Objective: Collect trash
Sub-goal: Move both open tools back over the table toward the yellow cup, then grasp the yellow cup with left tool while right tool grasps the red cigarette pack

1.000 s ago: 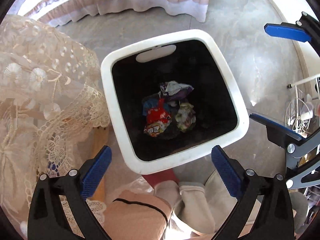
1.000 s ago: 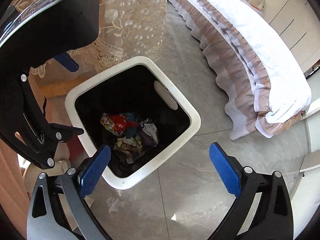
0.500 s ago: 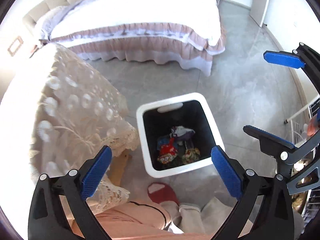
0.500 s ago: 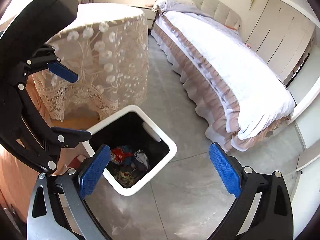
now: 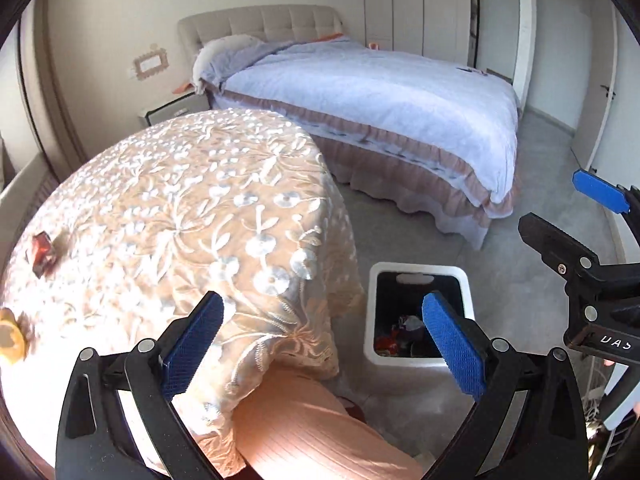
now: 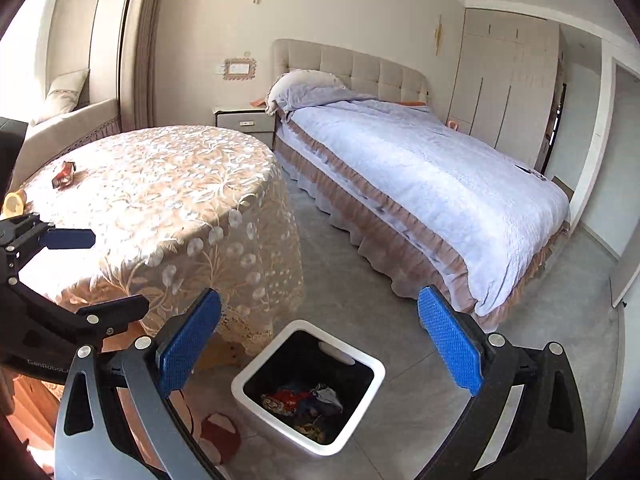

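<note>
- Both grippers are held high over the room, and nothing is carried in either one.
- The left gripper [image 5: 324,344] is seen wide open, its blue pads well apart and empty, above the table's near edge.
- The right gripper [image 6: 320,344] is likewise spread open and empty, above the bin [image 6: 256,400] on the floor.
- The white bin stands just beside the table [image 6: 168,184], and crumpled wrappers [image 6: 296,400] are seen heaped at its bottom.
- Two bits of trash are left on the lace tablecloth, at its far left side: a red wrapper [image 5: 40,252] and, nearer the rim, a round yellow scrap [image 5: 10,338].
- Both are seen again from the right wrist, the red wrapper [image 6: 66,172] lying further in and the yellow scrap [image 6: 14,202] at the edge.
- The red wrapper is judged to be light, thin and crinkly; it will likely crush flat and may slip if pinched at a glossy face.
- A hold across a raised fold or corner is suggested, with the pads closed fully.
- What the yellow scrap is cannot be told; it looks small and stiff enough to be pinched across its width.
- The lace is soft and loose, so a low pinch could snag the cloth and drag it along.
- The left gripper is judged better placed for the next pick, being on the table's side.
</note>
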`<state>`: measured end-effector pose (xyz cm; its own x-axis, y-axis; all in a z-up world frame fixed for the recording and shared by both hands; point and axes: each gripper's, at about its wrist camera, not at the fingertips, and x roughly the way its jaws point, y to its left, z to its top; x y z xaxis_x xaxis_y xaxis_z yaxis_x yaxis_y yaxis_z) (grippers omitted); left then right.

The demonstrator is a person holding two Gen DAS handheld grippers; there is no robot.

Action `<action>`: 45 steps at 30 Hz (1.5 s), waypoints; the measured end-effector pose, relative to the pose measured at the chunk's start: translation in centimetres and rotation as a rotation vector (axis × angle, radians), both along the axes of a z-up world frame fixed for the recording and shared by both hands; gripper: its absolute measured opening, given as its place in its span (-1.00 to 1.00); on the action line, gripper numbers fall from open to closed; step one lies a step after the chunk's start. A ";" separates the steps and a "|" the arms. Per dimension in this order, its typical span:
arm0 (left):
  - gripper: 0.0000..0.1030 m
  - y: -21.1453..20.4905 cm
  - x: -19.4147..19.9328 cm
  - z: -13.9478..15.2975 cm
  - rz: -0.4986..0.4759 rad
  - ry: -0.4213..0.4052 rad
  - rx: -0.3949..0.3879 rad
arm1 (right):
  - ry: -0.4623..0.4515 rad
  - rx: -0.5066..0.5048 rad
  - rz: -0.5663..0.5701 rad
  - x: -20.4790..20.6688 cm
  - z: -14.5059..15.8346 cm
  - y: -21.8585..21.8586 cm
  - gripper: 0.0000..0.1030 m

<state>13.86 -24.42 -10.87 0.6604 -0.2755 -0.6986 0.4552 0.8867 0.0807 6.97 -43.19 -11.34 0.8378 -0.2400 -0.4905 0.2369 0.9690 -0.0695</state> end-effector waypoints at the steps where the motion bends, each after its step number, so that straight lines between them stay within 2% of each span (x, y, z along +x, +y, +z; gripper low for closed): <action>1: 0.90 1.1 0.0 0.2 0.039 -0.016 -0.002 | -0.024 0.032 -0.009 0.1 0.2 0.9 0.91; 5: 0.90 5.3 0.0 1.3 0.189 -0.076 -0.015 | -0.072 0.150 0.051 1.5 0.6 3.4 0.91; 8: 0.90 8.8 0.0 1.8 0.283 -0.096 -0.042 | -0.069 0.130 0.104 3.1 0.9 5.7 0.91; 12: 0.90 13.6 0.0 2.2 0.400 -0.108 -0.040 | -0.078 0.123 0.202 4.8 1.5 10.1 0.91; 20: 0.90 20.7 0.7 2.4 0.577 -0.104 -0.092 | -0.082 0.089 0.348 7.9 2.6 17.0 0.91; 25: 0.90 24.6 2.2 3.1 0.705 -0.128 -0.082 | -0.076 0.079 0.423 10.1 3.4 20.3 0.91; 36: 0.90 31.3 6.0 3.0 0.883 -0.113 -0.067 | -0.024 0.028 0.601 16.1 3.9 27.5 0.91; 42: 0.90 34.7 9.0 1.8 0.985 -0.052 -0.083 | 0.016 0.024 0.659 20.5 3.9 30.7 0.91; 45: 0.90 36.3 10.0 1.1 1.008 -0.020 -0.116 | 0.042 0.026 0.694 22.5 3.8 31.9 0.91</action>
